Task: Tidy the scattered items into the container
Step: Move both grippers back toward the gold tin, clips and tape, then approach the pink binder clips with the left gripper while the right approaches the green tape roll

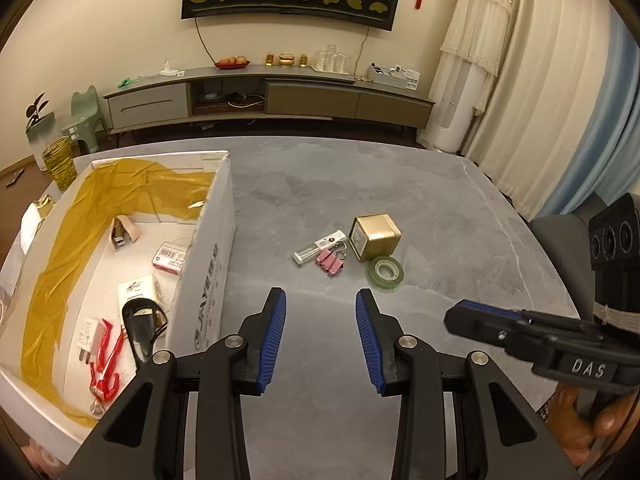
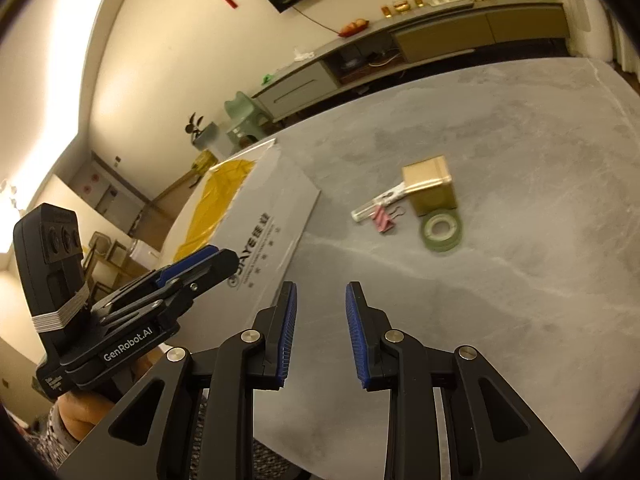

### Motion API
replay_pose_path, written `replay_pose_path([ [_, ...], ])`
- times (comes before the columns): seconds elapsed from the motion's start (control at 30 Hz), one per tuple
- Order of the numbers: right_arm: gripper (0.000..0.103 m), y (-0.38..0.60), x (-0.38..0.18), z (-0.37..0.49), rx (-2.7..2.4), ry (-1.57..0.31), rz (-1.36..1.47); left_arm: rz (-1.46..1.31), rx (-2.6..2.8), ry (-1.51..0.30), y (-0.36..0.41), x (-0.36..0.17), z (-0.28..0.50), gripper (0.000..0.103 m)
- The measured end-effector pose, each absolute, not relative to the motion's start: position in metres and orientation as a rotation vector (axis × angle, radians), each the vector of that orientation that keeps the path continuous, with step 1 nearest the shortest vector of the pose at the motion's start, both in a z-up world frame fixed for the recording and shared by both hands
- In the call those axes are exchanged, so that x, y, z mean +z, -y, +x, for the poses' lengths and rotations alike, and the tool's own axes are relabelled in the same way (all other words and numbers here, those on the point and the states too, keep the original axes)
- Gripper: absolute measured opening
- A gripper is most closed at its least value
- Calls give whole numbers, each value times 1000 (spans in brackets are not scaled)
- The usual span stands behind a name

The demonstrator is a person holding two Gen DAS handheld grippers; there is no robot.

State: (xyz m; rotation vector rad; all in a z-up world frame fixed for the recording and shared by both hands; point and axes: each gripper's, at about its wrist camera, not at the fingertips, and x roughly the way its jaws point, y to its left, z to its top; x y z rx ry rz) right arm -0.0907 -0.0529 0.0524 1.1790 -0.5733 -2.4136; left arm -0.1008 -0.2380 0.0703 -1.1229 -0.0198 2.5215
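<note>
Both claws hang empty over the near edge of the tabletop (image 1: 460, 184), jaws spread wide with nothing between the blue pads: the left claw (image 1: 321, 338) faces straight out across the grey surface, and the right claw (image 2: 321, 334) sits just to its right, tilted so that its view leans.

Largest first: the white cardboard box (image 1: 208, 264) stands at the left, open on top, lined with yellow tape and already holding several small things. Its near right wall is just left of the left claw.

What remains scattered is a tight cluster well ahead and a little to the right. The gold tin (image 1: 374, 236) lies farthest. The roll of green tape (image 1: 386, 274) lies flat just nearer, touching or almost touching the tin. The clear tube with a white label (image 1: 318, 248) lies to the left, its long axis running from near-left to far-right. The pink binder clips (image 1: 330, 260) sit against it.

Judging by the angles, the cluster lies nearly dead ahead of both claws. The tape roll is nearest, and the right claw looks better placed for it.
</note>
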Motion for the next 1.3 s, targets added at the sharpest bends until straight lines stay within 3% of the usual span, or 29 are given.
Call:
replay_pose_path([
  [0.13,29,42,41,-92,-2463,486,1234,-1136,2474,49,224,61,-110,38],
  [0.33,29,28,11,-100,-2450,561,1295,-1212,2405,37,197,35,-127,38],
  [1.3,31,18,-8,-142,-2528,527,1341,-1277,2416,71,169,-22,-202,50],
])
